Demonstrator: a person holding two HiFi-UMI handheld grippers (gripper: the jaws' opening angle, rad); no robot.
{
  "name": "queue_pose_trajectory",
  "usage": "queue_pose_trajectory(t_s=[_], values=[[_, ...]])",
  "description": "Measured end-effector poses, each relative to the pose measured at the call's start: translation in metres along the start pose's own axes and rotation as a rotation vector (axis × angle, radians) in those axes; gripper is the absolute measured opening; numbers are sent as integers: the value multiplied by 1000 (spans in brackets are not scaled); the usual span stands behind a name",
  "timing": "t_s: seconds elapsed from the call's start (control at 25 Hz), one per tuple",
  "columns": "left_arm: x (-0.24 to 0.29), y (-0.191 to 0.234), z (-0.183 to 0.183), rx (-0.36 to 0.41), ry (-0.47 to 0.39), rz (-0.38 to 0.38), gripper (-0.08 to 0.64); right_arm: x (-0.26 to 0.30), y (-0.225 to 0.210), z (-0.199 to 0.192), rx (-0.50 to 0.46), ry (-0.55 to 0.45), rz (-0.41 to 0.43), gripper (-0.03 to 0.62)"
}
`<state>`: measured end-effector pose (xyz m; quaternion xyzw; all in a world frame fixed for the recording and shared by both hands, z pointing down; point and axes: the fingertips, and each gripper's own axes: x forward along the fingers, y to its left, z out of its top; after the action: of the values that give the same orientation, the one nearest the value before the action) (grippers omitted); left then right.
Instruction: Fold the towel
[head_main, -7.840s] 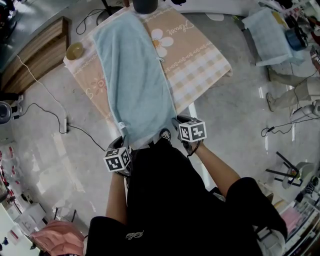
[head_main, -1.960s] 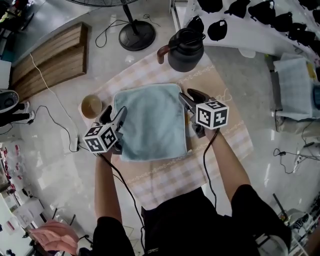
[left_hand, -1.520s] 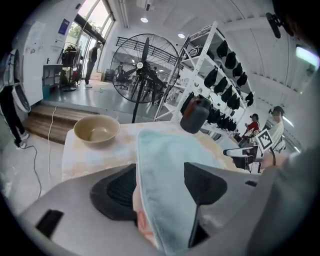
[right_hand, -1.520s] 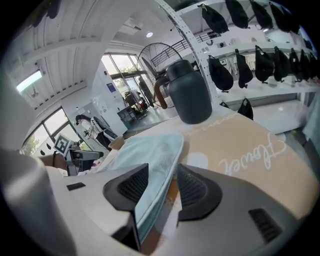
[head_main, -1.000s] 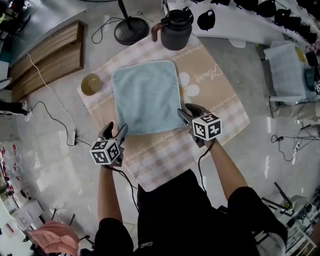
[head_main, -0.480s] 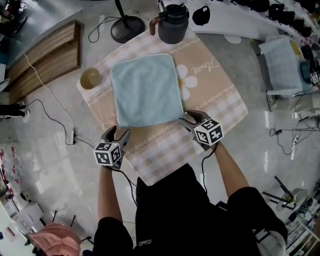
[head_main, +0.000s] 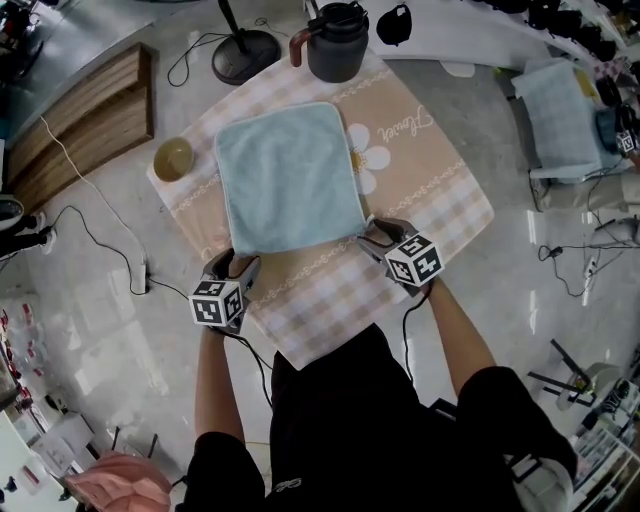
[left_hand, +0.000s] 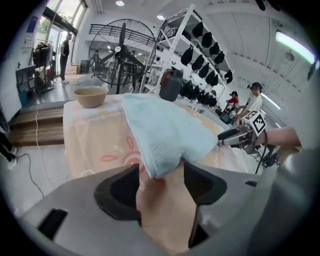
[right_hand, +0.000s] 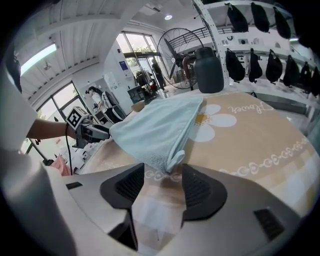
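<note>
A light blue towel (head_main: 290, 180), folded in half, lies flat on the beige checked tablecloth (head_main: 430, 180). My left gripper (head_main: 236, 264) sits at the towel's near left corner. In the left gripper view that corner (left_hand: 161, 167) lies between the spread jaws of my left gripper (left_hand: 161, 177), and the pads do not press on it. My right gripper (head_main: 372, 232) is at the near right corner. Its jaws are opening, and the corner with its loop (right_hand: 169, 162) rests loose between the tips of my right gripper (right_hand: 163, 175).
A dark kettle (head_main: 335, 40) stands at the cloth's far edge and a tan bowl (head_main: 173, 158) at its left corner. A fan base (head_main: 245, 55) and a wooden platform (head_main: 70, 120) are on the floor beyond. A cable (head_main: 100, 225) trails at the left.
The towel, long and hanging over the table edge at first, now lies folded in half. Over the last second both grippers have settled lower at its near corners.
</note>
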<state>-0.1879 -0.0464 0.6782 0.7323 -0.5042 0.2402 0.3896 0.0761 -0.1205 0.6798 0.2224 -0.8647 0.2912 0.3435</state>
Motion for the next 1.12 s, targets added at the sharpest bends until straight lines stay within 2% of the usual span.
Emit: queue_pose_trajectory(t_s=[0.2,0.28,0.4,0.44,0.64,0.88,1.12], values=[[8,-8,0,65,17,-7,256,13,-4,0,-11,38,-23,213],[7,-9,1,78,6,5,214,14,-7,3,-9,26,-35,209],[2,-6,6,68,-38,25,99,12,-8,6,-27,14,-40,96],[0,-5,7,64,-51,28,61,11,-8,6,-29,10,-40,79],[-10,1,6,90,-42,51,49,0,-12,13,4,-16,-43,61],[-23,1,-2,95,-20,47,48,-15,-10,16,-5,-17,-47,60],[-32,-7,-17,51,-34,50,48,-24,-1,6,3,-8,-54,60]])
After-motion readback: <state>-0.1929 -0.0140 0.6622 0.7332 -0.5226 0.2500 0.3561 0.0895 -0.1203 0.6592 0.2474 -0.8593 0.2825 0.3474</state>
